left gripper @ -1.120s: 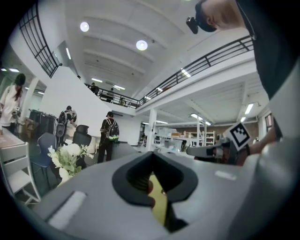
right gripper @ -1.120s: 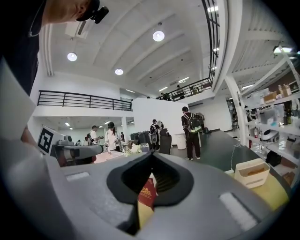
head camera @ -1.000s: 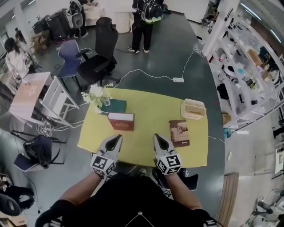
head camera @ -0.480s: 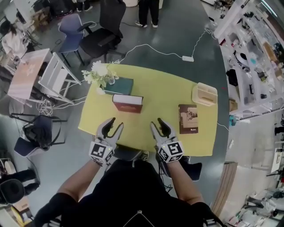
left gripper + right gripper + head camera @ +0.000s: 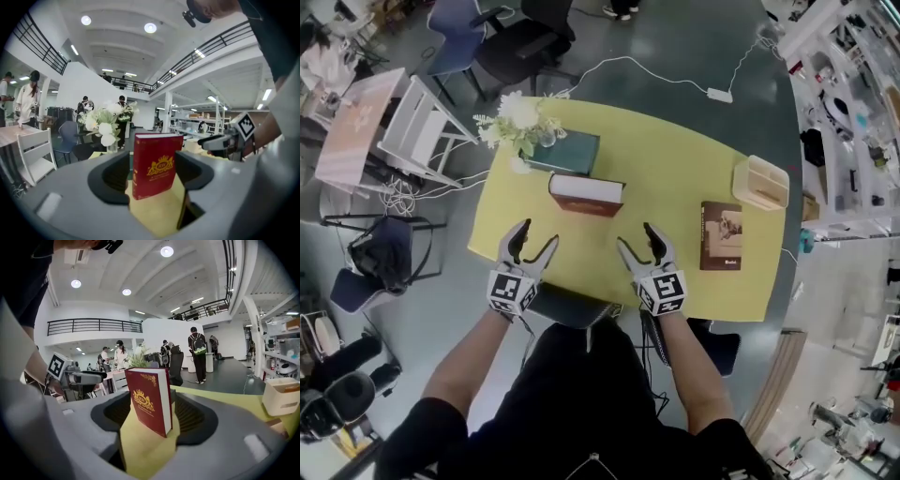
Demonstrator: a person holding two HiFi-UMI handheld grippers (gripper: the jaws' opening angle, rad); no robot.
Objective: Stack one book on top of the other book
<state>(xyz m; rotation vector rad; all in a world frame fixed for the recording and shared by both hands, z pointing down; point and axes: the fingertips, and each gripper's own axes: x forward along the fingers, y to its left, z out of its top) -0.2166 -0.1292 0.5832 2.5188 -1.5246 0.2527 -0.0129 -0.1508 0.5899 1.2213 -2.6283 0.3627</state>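
A red hardback book (image 5: 586, 195) stands upright on the yellow table (image 5: 675, 178); it shows face-on in the left gripper view (image 5: 154, 164) and the right gripper view (image 5: 150, 399). A brown book (image 5: 721, 235) lies flat at the right, and a dark green book (image 5: 565, 152) lies flat behind the red one. My left gripper (image 5: 534, 242) and right gripper (image 5: 637, 242) hover over the table's near edge, either side of the red book and short of it. Both sets of jaws are opening, with nothing between them.
A vase of white flowers (image 5: 517, 120) stands at the far left corner by the green book. A beige box (image 5: 760, 183) sits at the right edge. Office chairs (image 5: 520, 33), a white chair (image 5: 417, 127) and floor cables surround the table. People stand in the background.
Both grippers went from shut to wide open and sank lower at the table's near edge. The books have not moved on the table.
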